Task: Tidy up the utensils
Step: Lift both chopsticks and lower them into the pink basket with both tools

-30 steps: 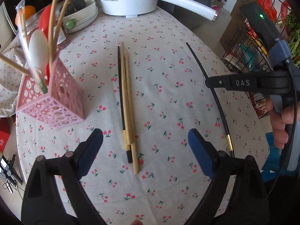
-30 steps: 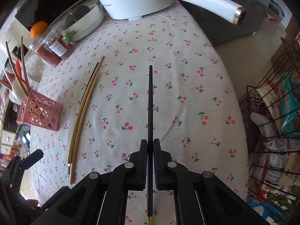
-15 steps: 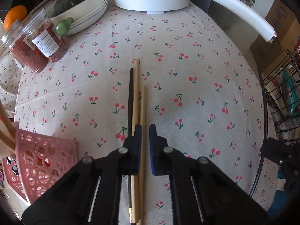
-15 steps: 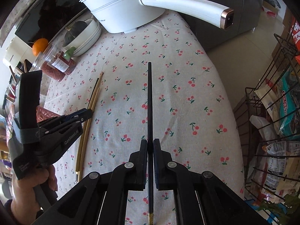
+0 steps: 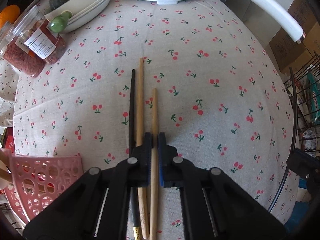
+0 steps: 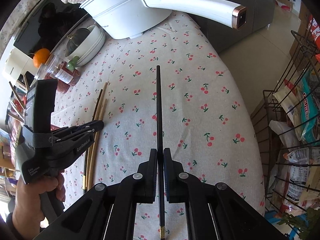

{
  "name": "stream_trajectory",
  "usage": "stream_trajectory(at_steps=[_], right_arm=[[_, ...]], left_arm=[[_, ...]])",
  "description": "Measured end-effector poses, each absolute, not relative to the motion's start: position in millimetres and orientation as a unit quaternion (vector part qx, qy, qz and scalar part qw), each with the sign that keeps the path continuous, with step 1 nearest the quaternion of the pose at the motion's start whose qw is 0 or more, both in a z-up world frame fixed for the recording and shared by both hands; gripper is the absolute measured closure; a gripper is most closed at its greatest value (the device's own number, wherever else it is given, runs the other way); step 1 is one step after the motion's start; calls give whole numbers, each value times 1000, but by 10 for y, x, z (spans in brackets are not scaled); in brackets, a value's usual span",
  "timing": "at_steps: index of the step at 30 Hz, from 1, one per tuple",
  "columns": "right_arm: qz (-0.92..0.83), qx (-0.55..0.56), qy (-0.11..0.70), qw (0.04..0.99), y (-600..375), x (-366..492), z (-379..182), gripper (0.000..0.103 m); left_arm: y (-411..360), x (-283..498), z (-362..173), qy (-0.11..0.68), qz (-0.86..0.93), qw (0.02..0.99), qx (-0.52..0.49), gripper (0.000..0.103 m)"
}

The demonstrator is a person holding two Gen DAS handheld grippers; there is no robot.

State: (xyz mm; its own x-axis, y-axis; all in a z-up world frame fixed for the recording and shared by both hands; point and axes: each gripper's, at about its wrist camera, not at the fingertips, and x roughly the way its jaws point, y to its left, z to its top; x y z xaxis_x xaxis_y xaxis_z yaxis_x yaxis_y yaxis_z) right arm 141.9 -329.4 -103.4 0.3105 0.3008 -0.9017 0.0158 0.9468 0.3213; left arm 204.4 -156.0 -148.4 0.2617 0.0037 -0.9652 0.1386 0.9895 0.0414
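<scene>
Chopsticks are being gathered here: the left claw (image 5: 154,138) is clamping down on the shorter wooden chopstick (image 5: 154,112), jaws pressed narrow around it. Just to that claw's left, the longer wooden chopstick (image 5: 140,100) and a black chopstick (image 5: 132,104) are lying on the cherry-print table (image 5: 210,100). The pink utensil holder (image 5: 44,178) is sitting at that claw's lower left. The right claw (image 6: 160,152) is squeezing the other black chopstick (image 6: 159,108), which is pointing straight ahead over the table.
</scene>
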Motion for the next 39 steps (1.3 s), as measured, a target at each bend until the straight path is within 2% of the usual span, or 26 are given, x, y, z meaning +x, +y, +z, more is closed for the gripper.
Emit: stream_trajectory(at_steps=[5, 20, 31, 39], right_arm=[[102, 143, 557, 812, -3236, 1312, -837, 97], [132, 128, 489, 853, -2875, 869, -260, 97], [155, 106, 456, 870, -2543, 589, -70, 97], [169, 95, 426, 884, -2365, 512, 122, 97]], left_arm=[[-1469, 1851, -1342, 576, -59, 814, 34, 96], [-1211, 781, -306, 457, -157, 875, 33, 96], [-571, 314, -106, 399, -185, 898, -25, 96], [-223, 268, 102, 358, -191, 910, -82, 96]])
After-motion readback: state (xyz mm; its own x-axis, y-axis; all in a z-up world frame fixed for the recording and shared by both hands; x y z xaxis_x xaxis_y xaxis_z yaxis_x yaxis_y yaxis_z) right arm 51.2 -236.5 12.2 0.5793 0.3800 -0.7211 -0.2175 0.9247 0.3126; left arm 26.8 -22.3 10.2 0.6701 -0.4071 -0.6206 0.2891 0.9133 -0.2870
